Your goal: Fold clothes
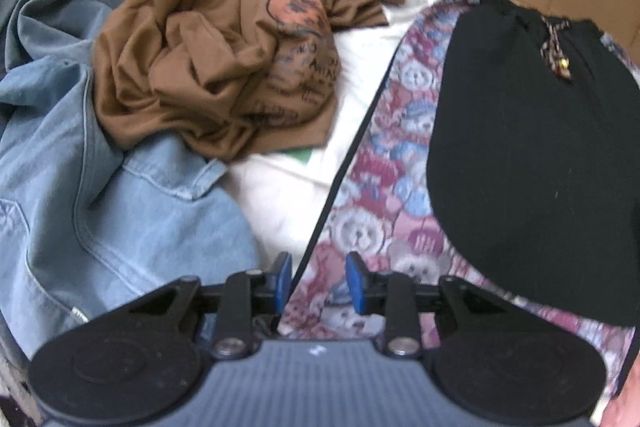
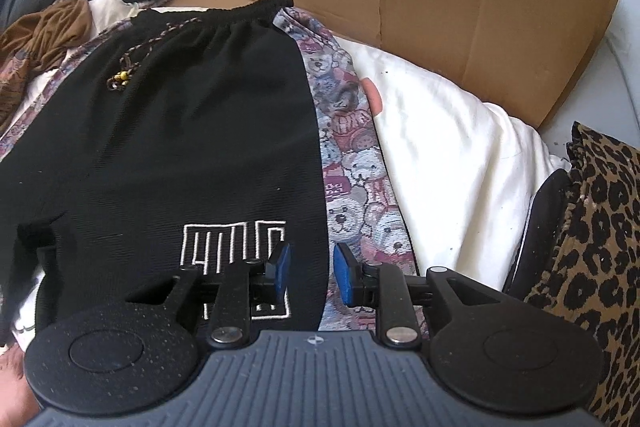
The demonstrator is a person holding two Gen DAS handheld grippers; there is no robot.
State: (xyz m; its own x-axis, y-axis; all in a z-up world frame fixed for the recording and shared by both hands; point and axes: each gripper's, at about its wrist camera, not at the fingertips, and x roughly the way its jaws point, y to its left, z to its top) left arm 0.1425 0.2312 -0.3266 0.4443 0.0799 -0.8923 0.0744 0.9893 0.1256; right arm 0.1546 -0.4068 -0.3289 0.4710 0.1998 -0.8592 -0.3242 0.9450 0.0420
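Black shorts [image 2: 168, 131] lie flat on the teddy-bear blanket [image 2: 360, 163]; left gripper [image 1: 318, 281] and right gripper [image 2: 310, 273], jaws spread and empty, hover, likely needing fresh grips to fold.

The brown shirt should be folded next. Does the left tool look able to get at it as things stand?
Probably yes. The crumpled brown printed T-shirt lies on top of the pile, uncovered, ahead and to the left of the open, empty left tool. Only the light blue denim jacket lies beside it, not over it.
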